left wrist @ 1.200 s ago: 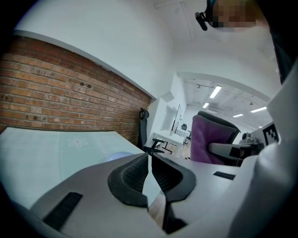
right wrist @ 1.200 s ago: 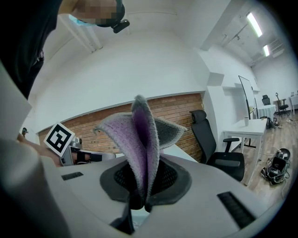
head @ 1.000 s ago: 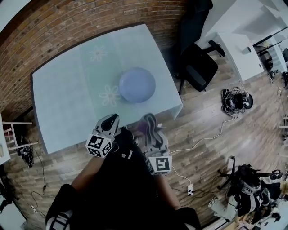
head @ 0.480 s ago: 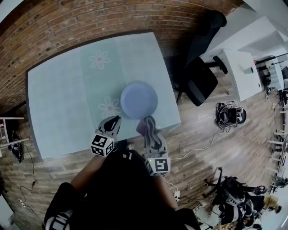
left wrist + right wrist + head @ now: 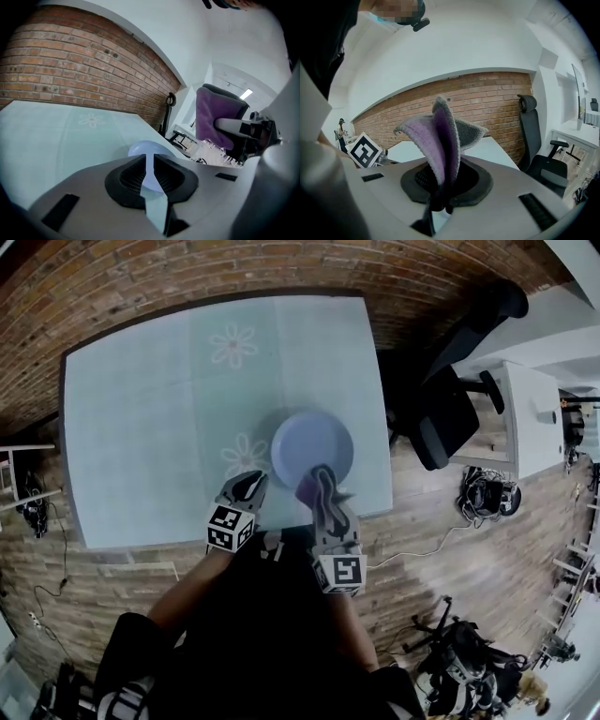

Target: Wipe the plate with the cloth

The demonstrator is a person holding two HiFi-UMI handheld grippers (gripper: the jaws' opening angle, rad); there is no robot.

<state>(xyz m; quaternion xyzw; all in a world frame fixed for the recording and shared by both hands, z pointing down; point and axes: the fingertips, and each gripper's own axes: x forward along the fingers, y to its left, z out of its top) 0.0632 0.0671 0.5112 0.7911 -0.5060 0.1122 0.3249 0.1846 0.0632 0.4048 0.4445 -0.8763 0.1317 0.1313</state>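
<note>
Our right gripper (image 5: 323, 486) clenches the purple cloth (image 5: 440, 140) at the lilac plate's (image 5: 314, 439) near rim. Our left gripper (image 5: 249, 487) is pinched closed, empty. We judge the wiping not yet begun.

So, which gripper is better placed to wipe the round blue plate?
The right gripper: it grips the purple knitted cloth at the near edge of the round blue plate. The left gripper holds nothing.

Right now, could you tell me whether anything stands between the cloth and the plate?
Nothing visible does. The right hand-held gripper holds the purple cloth right by the near edge of the plate, and no object lies between them on the table.
</note>
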